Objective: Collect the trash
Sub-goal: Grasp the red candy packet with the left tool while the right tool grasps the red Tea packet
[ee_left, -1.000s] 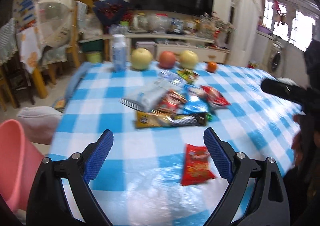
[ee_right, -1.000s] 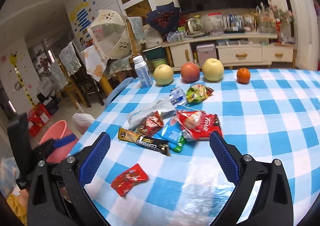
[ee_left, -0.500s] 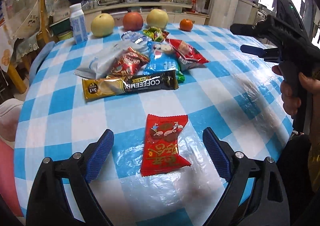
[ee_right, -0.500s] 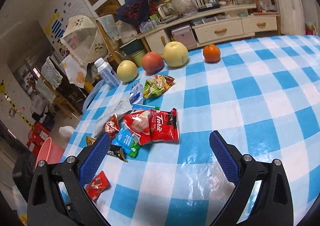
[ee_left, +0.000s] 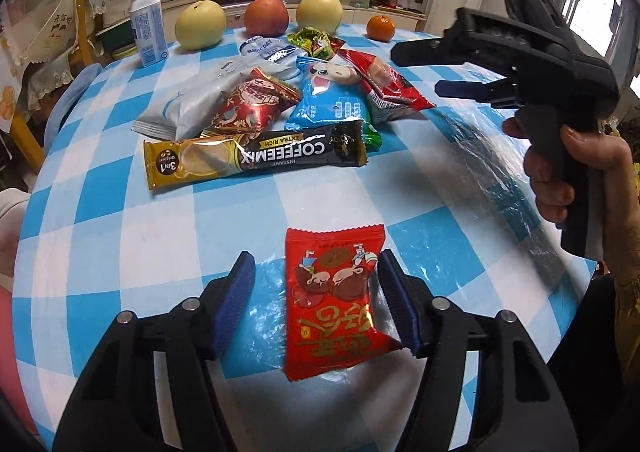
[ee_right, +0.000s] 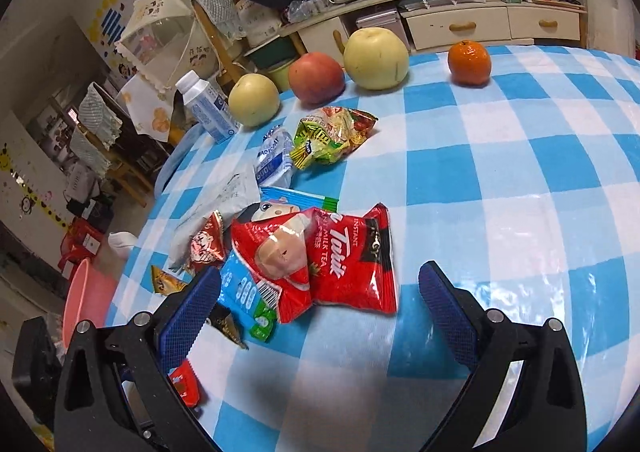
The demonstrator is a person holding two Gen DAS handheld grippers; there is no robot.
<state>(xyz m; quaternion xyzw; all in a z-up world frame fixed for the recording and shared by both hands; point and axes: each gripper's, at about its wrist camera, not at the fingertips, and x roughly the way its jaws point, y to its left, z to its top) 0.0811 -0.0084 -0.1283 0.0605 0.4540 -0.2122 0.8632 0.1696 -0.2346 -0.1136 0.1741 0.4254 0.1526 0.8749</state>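
1. A small flat red snack packet (ee_left: 332, 300) is lying alone on the near part of the blue-and-white checked tablecloth (ee_left: 120, 220), between the blue pads of the left gripper (ee_left: 314, 294); the jaws are closing around it, the right pad at the packet's edge and the left pad not yet touching.
2. The right wrist view is showing only a corner of that packet (ee_right: 185, 384), low at the left behind a blue pad.
3. The right gripper (ee_right: 320, 316) is hovering with its jaws wide apart over a shiny red milk tea sachet (ee_right: 352, 264); nothing is pressed between them.
4. The left wrist view alone is showing a hand (ee_left: 576, 172) gripping the right gripper's black handle, and the long gold-and-black coffee mix sachet (ee_left: 256, 156) in full.
5. Only the right wrist view is showing a pink plastic bucket (ee_right: 86, 300) beyond the table's left edge.
6. Both views are showing fruit in a row at the far edge, an orange tangerine (ee_right: 469, 63) rightmost.
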